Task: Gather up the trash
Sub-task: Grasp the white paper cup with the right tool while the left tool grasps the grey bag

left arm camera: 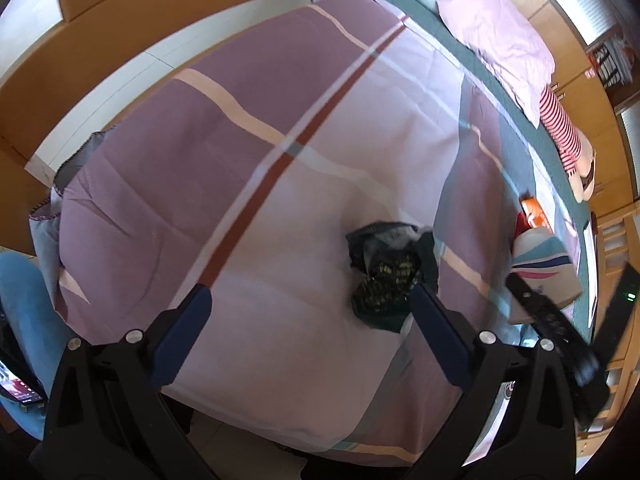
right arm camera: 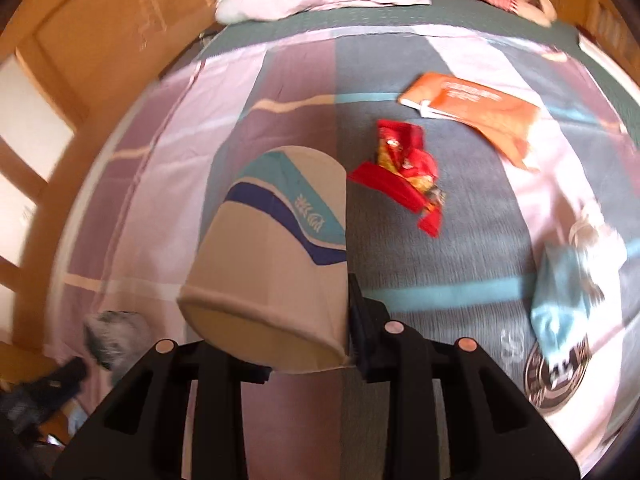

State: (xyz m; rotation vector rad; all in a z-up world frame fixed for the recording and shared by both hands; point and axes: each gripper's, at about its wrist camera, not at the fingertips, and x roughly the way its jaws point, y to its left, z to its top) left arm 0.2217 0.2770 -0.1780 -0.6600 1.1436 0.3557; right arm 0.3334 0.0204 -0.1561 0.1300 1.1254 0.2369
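My right gripper is shut on a white paper cup with blue and teal waves, held above the bed; the cup also shows in the left wrist view. A crumpled red snack wrapper lies on the bedspread just beyond the cup. An orange packet lies farther back. A light blue and white wrapper lies at the right. My left gripper is open and empty above the bed; a dark green crumpled wrapper lies by its right finger.
The bed has a purple, pink and grey striped cover. A pink pillow and a striped plush toy lie at its head. A wooden bed frame runs along the side. A round printed item lies at the near right.
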